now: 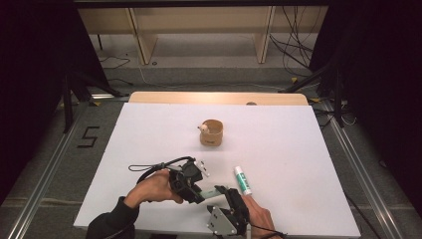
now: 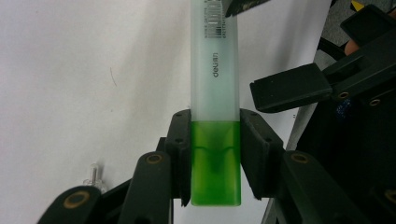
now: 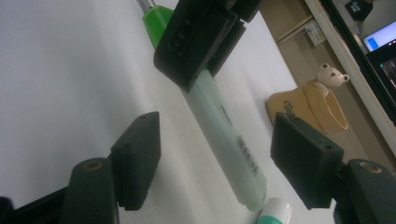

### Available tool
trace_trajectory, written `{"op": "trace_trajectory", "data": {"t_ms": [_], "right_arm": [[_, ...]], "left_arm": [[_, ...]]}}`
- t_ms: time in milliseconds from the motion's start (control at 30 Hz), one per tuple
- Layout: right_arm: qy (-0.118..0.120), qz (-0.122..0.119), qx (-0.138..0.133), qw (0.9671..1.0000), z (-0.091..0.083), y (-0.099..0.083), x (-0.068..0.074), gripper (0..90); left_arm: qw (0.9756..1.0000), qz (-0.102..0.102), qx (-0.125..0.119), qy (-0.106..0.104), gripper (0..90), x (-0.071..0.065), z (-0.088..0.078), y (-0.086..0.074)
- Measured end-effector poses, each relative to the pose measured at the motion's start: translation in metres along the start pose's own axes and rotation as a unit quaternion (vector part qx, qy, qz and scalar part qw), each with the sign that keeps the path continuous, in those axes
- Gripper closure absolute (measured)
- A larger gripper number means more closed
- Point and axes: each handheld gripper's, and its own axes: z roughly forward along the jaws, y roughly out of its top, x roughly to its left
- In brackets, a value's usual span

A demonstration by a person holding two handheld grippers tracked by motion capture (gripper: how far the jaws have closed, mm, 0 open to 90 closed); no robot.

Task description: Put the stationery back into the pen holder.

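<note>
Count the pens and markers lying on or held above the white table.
2. A green highlighter is clamped in the left tongs near the front edge; a white and teal marker lies on the table just right of it. More may be hidden in the cup.

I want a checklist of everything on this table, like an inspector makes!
Surface: white table top, nothing spilled.
Job's things: green highlighter, its green cap end clamped in the left gripper, body reaching between the right gripper's jaws.
Clutter: glue stick lying flat; tan cup with a bear figure on its rim.
Grippers: left gripper shut on the highlighter; right gripper open around the body, pads not touching.
Cables: black cable trailing from the left gripper.
Surroundings: wooden shelf, floor wires.
</note>
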Motion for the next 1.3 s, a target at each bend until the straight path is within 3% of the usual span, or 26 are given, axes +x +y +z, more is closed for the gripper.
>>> {"op": "trace_trajectory", "data": {"t_ms": [367, 633, 833, 933, 1233, 1300], "right_arm": [[-0.024, -0.066, 0.012, 0.9974, 0.007, 0.005, 0.009, 46.5], [-0.052, -0.117, 0.014, 0.9917, 0.012, 0.01, 0.016, 53.8], [-0.06, -0.136, 0.021, 0.9887, 0.015, 0.011, 0.019, 58.3], [-0.066, -0.157, 0.025, 0.985, 0.017, 0.011, 0.021, 59.8], [-0.076, -0.169, 0.028, 0.9823, 0.019, 0.012, 0.024, 67.7], [-0.082, -0.177, 0.027, 0.9805, 0.019, 0.012, 0.024, 70.6]], "left_arm": [[1.0, 0.002, 0.003, 0.0, 66.5, -0.001, 0.0, 0.0], [1.0, 0.0, 0.005, -0.001, 66.6, -0.001, 0.001, 0.0], [1.0, -0.001, 0.008, -0.004, 66.6, 0.0, 0.002, 0.0], [1.0, -0.002, 0.004, -0.002, 66.5, 0.0, 0.0, 0.0], [1.0, -0.004, 0.001, -0.006, 66.5, 0.0, 0.0, 0.001], [1.0, -0.005, 0.0, -0.008, 66.5, 0.0, 0.001, 0.001]]}}
